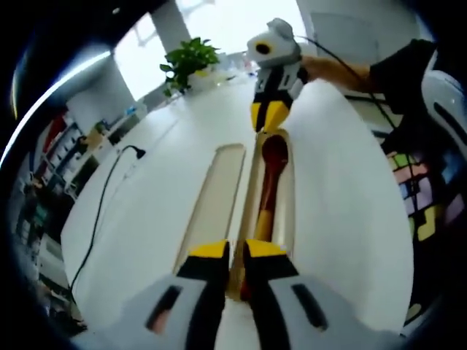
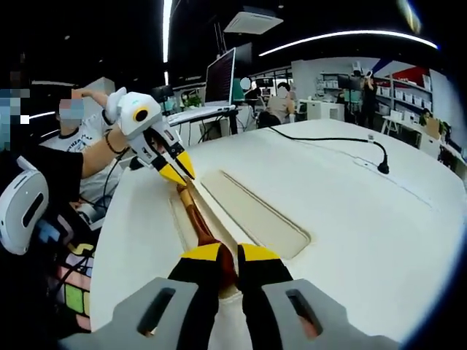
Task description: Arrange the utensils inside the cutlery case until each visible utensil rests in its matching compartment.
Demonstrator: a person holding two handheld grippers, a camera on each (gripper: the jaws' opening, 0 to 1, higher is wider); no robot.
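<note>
A white cutlery case (image 1: 241,186) (image 2: 186,226) with two long troughs lies on the white table. A wooden spoon (image 1: 267,193) (image 2: 195,215) with a dark red bowl lies in one trough; the other trough (image 1: 215,197) (image 2: 255,211) is bare. My left gripper (image 1: 237,255) (image 2: 181,172) hovers at the handle end, jaws together, with the handle passing under one jaw rather than between them. My right gripper (image 2: 230,257) (image 1: 270,120) sits over the bowl end, its jaws nearly touching. I see dark red through the slit but no grip on the spoon.
A black cable (image 1: 102,204) (image 2: 328,138) runs across the table beyond the case. A potted plant (image 1: 188,62) stands at the far edge. A person's arm (image 2: 95,157) holds the left gripper. A colourful puzzle cube (image 2: 73,295) sits off the table's side.
</note>
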